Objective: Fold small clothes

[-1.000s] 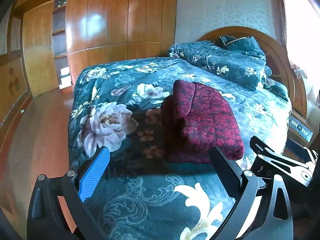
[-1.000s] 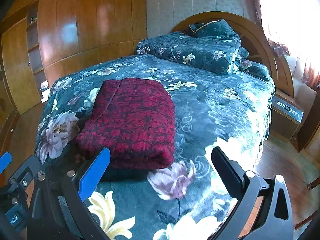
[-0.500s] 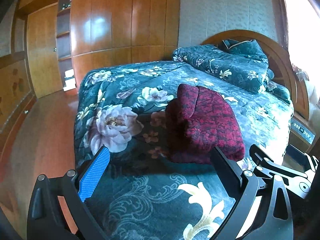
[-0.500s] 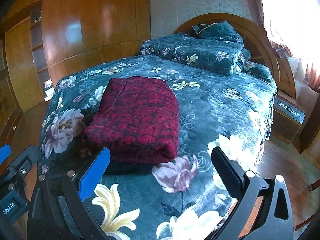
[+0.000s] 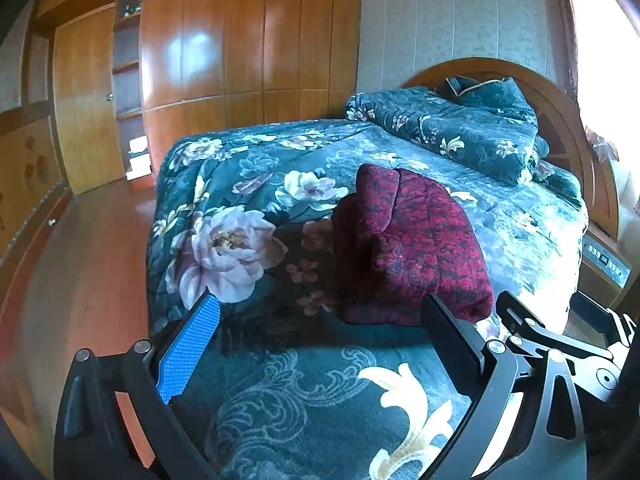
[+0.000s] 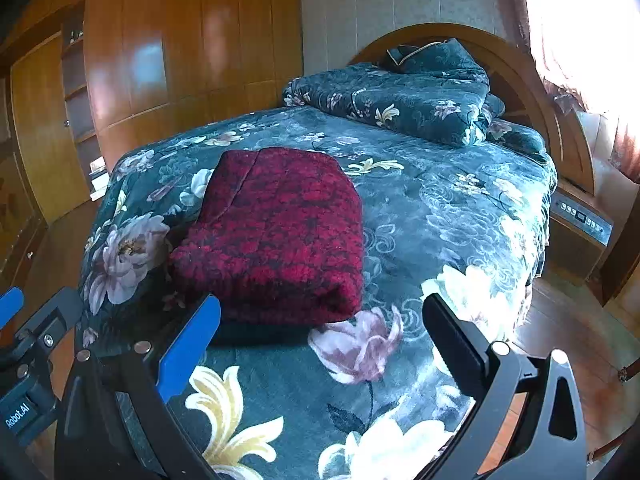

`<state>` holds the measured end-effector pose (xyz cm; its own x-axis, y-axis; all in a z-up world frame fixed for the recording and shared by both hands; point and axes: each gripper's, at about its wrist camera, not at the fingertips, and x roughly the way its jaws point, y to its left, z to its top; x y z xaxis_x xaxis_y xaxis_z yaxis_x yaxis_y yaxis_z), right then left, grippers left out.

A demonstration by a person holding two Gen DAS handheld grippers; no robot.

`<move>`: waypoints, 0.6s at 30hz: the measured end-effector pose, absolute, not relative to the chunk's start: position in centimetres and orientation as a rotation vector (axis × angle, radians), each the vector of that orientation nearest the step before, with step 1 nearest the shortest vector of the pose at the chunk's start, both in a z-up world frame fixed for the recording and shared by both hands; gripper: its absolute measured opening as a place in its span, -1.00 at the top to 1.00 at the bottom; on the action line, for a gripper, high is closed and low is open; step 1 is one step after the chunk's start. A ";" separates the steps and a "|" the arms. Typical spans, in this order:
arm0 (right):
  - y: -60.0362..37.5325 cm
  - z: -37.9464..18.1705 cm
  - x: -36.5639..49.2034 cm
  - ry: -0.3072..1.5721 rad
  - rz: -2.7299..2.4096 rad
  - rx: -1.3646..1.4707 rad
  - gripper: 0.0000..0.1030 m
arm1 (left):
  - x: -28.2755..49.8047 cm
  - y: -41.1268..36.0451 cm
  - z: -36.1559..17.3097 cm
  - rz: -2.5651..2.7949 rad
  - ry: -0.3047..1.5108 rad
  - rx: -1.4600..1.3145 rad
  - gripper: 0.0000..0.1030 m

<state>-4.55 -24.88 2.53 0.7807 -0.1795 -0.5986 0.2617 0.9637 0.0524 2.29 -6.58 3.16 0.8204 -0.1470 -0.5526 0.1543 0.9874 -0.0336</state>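
The red cloth (image 6: pixel 276 236) lay folded in a thick bundle on the bed (image 6: pixel 460 216), near the foot end and toward the bed's left side. It looked soft and fluffy, like a fuzzy sweater or small blanket. It was probably light, and it would bend and sag if lifted by one spot. It did not look slippery, and nothing about it could break. A good place to hold it would be the fat rounded edge nearest the grippers, or a corner, with one gripper on each side so the bundle stayed together.

The left gripper (image 5: pixel 320 320) was wide open and held nothing. It hung over the bed, just short of the cloth. The right gripper (image 6: pixel 320 320) was wide open too, and it was empty. It also stood a little back from the cloth.

The right view showed the flat top of the cloth and its neat front edge. It also showed a bit of the left gripper at the far left. The left view showed the cloth from its side, where the layers stood up and a flap folded over at the top. That view also showed part of the right gripper at the lower right. Both views showed a blanket (image 5: pixel 452 128) piled by the headboard (image 6: pixel 532 88).
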 end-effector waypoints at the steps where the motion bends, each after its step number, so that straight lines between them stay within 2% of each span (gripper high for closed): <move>1: -24.9 2.5 -4.5 0.635 -0.238 0.135 -0.96 | 2.3 -6.5 3.1 -0.161 0.590 0.011 -0.93; 18: -24.4 2.3 -4.2 0.638 -0.228 0.127 -0.96 | 2.6 -6.2 3.0 -0.150 0.588 0.008 -0.92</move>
<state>-4.24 -24.45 2.29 0.7793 -0.1717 -0.6027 0.2493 0.9673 0.0468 2.59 -6.17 3.03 0.8212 -0.1390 -0.5535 0.1438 0.9890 -0.0351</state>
